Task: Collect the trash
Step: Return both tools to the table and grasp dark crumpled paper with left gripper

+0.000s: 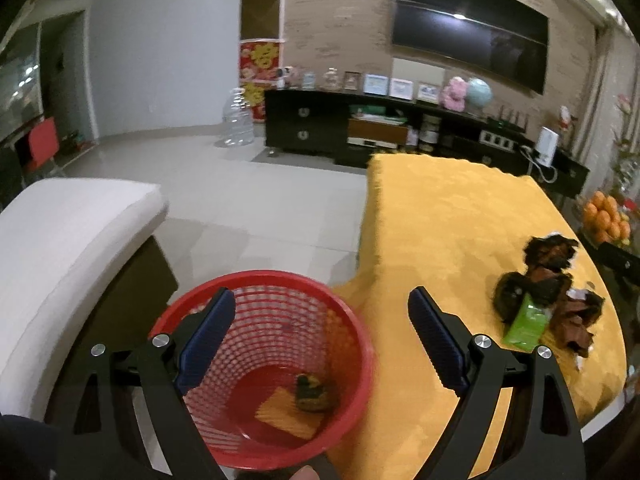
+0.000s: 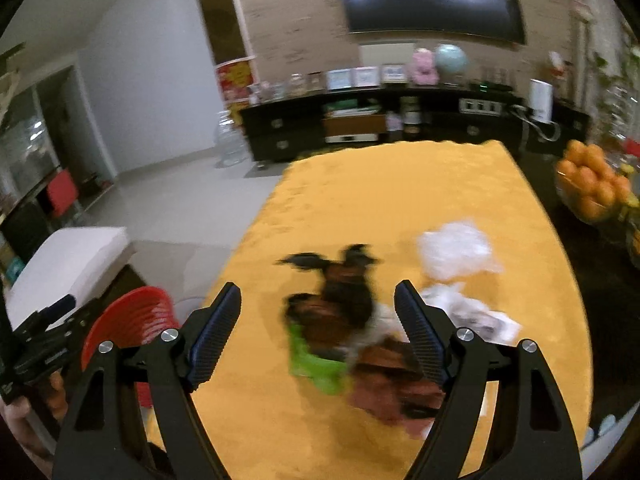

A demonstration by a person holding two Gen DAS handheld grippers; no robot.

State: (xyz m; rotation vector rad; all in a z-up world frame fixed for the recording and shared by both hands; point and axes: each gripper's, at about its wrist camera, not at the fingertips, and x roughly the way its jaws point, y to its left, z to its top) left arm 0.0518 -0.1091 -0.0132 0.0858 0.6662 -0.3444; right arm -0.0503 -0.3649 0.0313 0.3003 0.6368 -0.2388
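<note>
A red mesh basket (image 1: 352, 320) stands at the left edge of the yellow-clothed table (image 1: 440, 208). A small dark wrapper (image 1: 312, 392) and an orange-yellow piece lie in its bottom. My left gripper (image 1: 320, 292) hangs open above it, with one finger over the basket's inside and the other over the cloth, gripping nothing. On the table lies a pile of trash: a green carton (image 2: 316, 360), dark wrappers (image 2: 344, 292), a brown wrapper (image 2: 392, 384), crumpled white plastic (image 2: 456, 250) and white paper (image 2: 480, 316). My right gripper (image 2: 318, 285) is open above the blurred pile, touching nothing.
A white cushioned seat (image 1: 68, 248) stands left of the basket over the tiled floor. A bowl of oranges (image 2: 592, 188) sits beyond the table's right edge. A black TV cabinet (image 1: 320, 128) and a big water bottle (image 1: 238, 120) stand by the far wall.
</note>
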